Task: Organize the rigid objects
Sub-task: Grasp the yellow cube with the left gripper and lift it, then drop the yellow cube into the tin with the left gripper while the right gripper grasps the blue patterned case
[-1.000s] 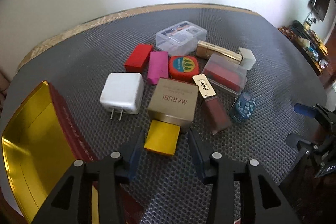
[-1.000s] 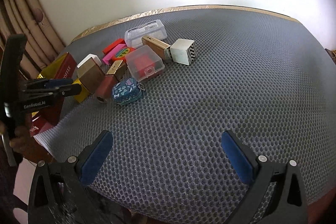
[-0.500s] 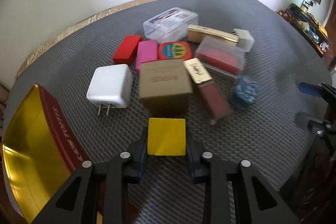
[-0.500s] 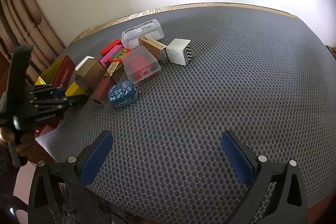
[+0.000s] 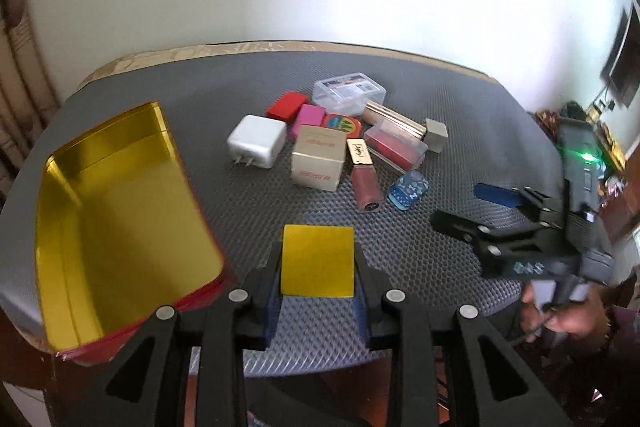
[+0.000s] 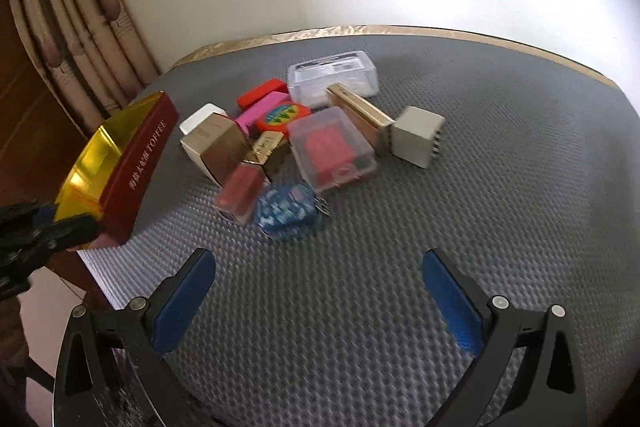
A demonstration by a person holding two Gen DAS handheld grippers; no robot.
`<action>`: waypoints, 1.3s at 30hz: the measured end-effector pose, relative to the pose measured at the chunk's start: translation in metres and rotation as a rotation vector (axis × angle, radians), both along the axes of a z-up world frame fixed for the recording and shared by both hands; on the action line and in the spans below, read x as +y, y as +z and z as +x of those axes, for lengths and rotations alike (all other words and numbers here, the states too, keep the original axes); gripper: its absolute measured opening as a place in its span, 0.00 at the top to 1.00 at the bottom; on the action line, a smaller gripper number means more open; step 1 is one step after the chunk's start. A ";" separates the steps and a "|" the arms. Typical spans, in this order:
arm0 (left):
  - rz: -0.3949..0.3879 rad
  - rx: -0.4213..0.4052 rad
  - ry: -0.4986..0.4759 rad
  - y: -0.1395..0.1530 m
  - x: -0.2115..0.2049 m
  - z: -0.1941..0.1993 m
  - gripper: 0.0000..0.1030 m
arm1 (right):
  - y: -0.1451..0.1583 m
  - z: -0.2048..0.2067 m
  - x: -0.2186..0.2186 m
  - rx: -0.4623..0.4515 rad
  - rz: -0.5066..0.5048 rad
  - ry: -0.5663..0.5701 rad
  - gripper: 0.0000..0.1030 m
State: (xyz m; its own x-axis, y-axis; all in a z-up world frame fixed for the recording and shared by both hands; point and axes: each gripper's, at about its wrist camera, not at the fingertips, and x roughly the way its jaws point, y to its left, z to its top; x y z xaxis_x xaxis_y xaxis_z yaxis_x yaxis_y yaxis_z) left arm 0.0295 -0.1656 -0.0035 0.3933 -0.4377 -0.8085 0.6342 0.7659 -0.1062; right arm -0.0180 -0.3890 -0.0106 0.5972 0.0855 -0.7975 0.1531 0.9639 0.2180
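Grey honeycomb mat [image 6: 460, 187] is covering the table, filling the middle of both views; its far edge, a tan strip, is running along the white wall. In the right wrist view the mat's right half and centre foreground are lying bare, and that is the widest free room.

Open red tin [image 5: 116, 223] with gold interior is sitting at the left of the left wrist view, with its near corner overhanging the mat's near edge. In the right wrist view its red side is reading TOFFEE.

Cluster is sitting upper centre in the left wrist view: clear plastic case [image 5: 349, 93] at the back, tan carton [image 5: 318, 158], white charger [image 5: 258, 141], clear box with red insert [image 5: 396, 146], grey cube [image 5: 436, 135] at the right end, lipstick tube [image 5: 364, 171], and blue patterned tin [image 5: 408, 189] nearest the camera. Items are touching or just beside one another. A bare strip of mat is separating the cluster from the red tin.

Left gripper [image 5: 318, 267] is clamping the yellow block [image 5: 318, 261] at bottom centre, above the near mat edge and well apart from the cluster.

Right gripper [image 6: 316, 291] is hovering with its jaws spread wide and nothing between them, at the lower part of its view; the blue patterned tin is sitting just beyond.
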 end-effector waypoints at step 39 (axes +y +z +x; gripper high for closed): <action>0.181 -0.072 0.349 -0.017 0.116 0.143 0.70 | 0.021 0.017 0.041 -0.009 -0.055 0.094 0.60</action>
